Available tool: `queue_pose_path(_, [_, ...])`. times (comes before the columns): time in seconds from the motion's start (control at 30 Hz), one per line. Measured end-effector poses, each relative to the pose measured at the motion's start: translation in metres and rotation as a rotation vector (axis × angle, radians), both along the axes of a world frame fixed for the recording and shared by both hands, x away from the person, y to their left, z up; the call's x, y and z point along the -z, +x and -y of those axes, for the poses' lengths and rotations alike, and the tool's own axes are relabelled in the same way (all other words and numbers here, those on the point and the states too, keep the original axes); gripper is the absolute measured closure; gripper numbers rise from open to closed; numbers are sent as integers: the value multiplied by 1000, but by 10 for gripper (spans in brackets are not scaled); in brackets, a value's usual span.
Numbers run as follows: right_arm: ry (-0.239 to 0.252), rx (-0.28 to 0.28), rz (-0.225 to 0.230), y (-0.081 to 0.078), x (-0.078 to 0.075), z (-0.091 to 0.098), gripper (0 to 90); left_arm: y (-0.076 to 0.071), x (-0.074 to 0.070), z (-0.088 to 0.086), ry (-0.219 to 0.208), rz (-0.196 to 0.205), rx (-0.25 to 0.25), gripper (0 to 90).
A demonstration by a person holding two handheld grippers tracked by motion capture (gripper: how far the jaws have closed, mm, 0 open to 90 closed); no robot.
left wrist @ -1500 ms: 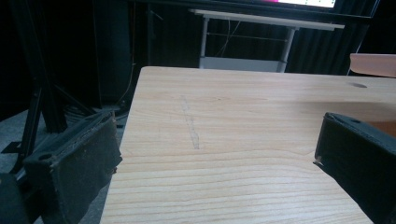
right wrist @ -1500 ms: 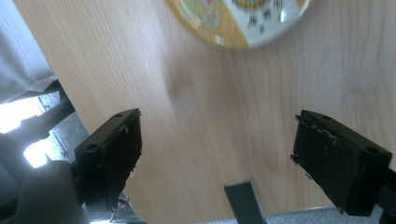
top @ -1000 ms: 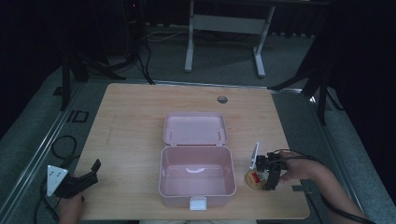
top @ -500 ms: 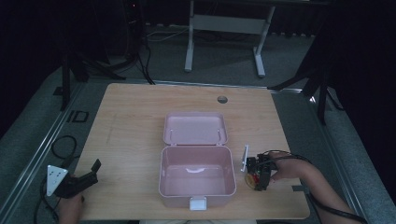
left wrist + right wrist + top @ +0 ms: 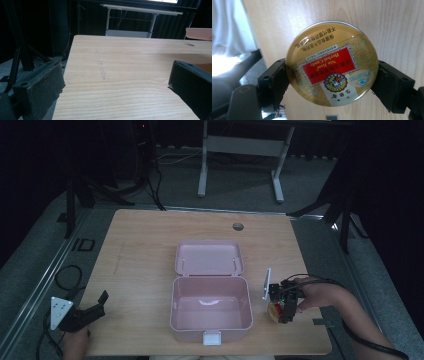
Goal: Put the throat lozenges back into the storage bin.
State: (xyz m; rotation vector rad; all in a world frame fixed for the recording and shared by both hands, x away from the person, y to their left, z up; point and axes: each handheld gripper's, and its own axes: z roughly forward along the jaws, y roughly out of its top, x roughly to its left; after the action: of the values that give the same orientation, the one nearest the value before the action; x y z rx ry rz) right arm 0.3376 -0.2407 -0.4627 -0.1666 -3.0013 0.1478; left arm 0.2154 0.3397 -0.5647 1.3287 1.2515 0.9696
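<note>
Right gripper point(image 5: 281, 306) pinches the round candy tin point(image 5: 332, 63) just right of the open pink box point(image 5: 211, 307) (box empty). Grasp done; placing inside remains. Left gripper point(image 5: 85, 312) idles, jaws spread.

On the lid of the round gold tin point(image 5: 332, 63), seen upside down in the right gripper view, "Nin Jiom Herbal Candy" is printed in gold on a red panel. Chinese characters are printed near the lid's rim; smaller print cannot be read.
</note>
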Motion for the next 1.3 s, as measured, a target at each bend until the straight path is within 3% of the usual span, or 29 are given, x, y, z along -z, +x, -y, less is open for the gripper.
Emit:
queue_pose_path(0.27, [2, -15, 26, -3, -43, -7, 198, 0, 0, 0, -1, 1, 3, 4])
queue_pose_path(0.43, [36, -15, 67, -6, -74, -12, 198, 0, 0, 0, -1, 0, 2, 4])
queue_pose_path(0.53, [49, -17, 79, -8, -84, -16, 198, 0, 0, 0, 0, 0, 3, 4])
queue_pose_path(0.97, [111, -69, 89, -14, -94, -59, 199, 0, 0, -1, -6, 0, 7, 3])
queue_pose_path(1.3, [109, -137, 77, -21, -96, -100, 199, 0, 0, -1, -7, 0, 9, 4])
